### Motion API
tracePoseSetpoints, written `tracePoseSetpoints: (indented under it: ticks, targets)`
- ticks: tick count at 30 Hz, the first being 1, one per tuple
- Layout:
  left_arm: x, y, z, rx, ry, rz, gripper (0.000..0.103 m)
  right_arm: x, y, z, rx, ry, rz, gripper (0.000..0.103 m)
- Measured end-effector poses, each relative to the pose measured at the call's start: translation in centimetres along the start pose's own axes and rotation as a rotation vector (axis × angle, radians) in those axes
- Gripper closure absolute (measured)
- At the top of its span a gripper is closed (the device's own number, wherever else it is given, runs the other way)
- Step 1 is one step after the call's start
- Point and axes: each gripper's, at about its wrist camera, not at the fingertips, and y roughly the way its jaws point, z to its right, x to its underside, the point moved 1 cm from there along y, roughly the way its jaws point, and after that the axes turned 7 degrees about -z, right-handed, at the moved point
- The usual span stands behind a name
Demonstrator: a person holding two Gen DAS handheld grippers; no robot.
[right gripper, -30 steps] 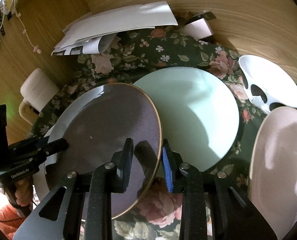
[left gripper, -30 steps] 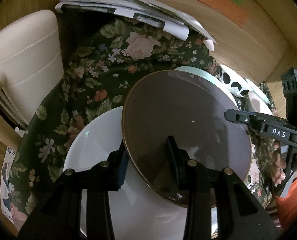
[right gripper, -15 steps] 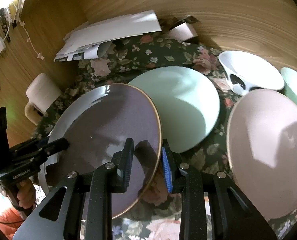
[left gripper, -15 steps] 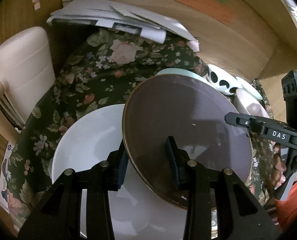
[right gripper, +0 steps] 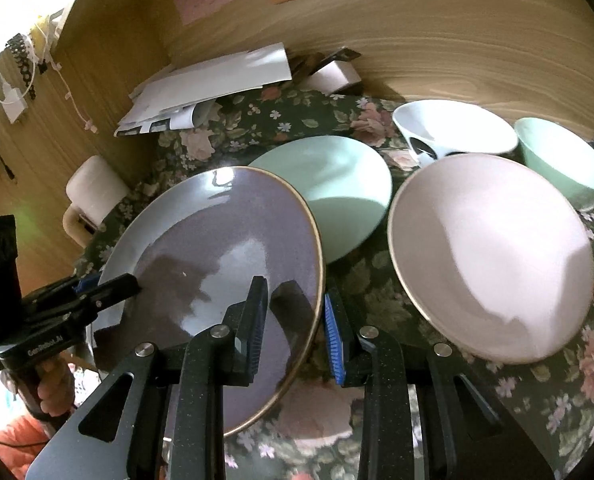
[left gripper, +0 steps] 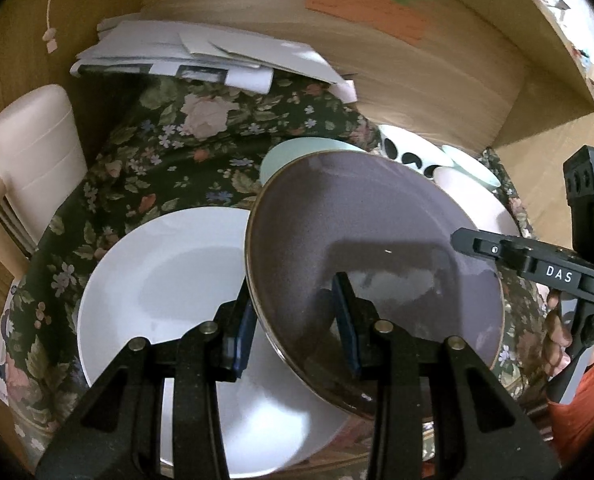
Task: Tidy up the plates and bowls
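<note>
Two grippers on one purple plate [right gripper: 217, 248], gold rim and all. Left gripper [left gripper: 297, 332] clamped on the near rim, one pad under and one on the glazed face; right gripper [right gripper: 295, 328] pinching the opposite rim, blue pads tight against it. So both sets of fingers closed on the same plate, nothing loose. Held tilted and lifted clear above the floral cloth [left gripper: 169, 152] covering the counter, partly over a white plate [left gripper: 169, 280] lying flat near the front edge, toward the left end. Just behind the purple one, a mint green plate [right gripper: 337, 184] flat on the cloth around the middle. To the right of that, a big pink bowl [right gripper: 489, 248] close to the front edge, with a white bowl with black spots [right gripper: 453, 132] and a small mint bowl [right gripper: 561, 160] farther back near the right end, close to the wooden wall [right gripper: 457, 40]. Stack of papers [left gripper: 201, 56] piled at the back left corner, against the wall. Cream chair [left gripper: 33, 152] off the left edge. Sticky notes up on the wall, orange [left gripper: 369, 8] among them. Bit of hand and orange sleeve [left gripper: 577, 412] visible behind the right gripper's handle.
</note>
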Motion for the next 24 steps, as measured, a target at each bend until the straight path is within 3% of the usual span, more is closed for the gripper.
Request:
tracePoseSetpoints:
  ticks: [24]
  targets:
    - [3.8,0.5,6.0,0.059,0.069,-0.026,0.066,5.9,-4.5,3.2,0.047,0.098,0.023,0.078]
